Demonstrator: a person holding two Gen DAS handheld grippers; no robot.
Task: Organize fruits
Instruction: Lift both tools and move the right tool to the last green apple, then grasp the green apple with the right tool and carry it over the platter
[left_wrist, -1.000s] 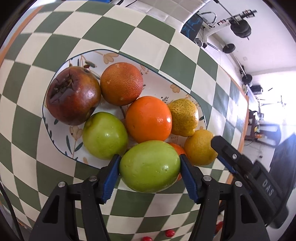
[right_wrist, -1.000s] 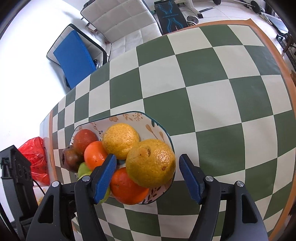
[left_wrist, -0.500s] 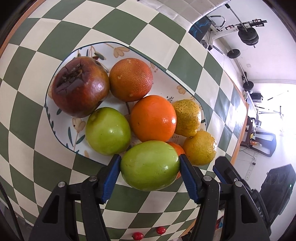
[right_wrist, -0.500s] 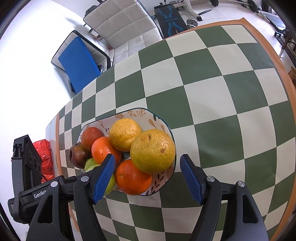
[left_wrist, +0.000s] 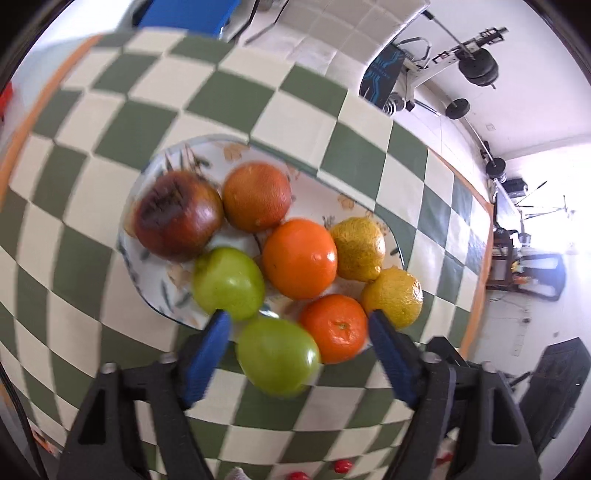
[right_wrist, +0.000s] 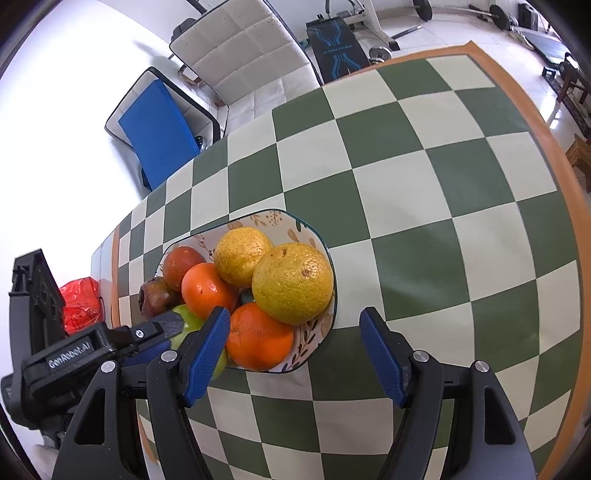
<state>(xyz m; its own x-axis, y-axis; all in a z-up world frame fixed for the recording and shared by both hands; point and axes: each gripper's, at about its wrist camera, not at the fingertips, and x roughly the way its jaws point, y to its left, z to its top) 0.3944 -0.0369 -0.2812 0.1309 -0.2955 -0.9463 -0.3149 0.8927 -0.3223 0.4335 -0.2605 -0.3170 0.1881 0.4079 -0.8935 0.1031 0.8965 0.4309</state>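
The green apple (left_wrist: 277, 356) is seen at the plate (left_wrist: 354, 206)'s near rim, crowded by oranges. It was gripped earlier; now the left gripper (left_wrist: 300, 345) is opening, pads clear. The right gripper (right_wrist: 293, 350) is held open, empty.

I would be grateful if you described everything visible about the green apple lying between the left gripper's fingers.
The smooth, glossy green apple is round and unblemished. It lies at the near rim of the floral ceramic plate, against a small orange tangerine and close to a second green apple. The left gripper is opening: its blue pads stand clear of the apple on both sides.
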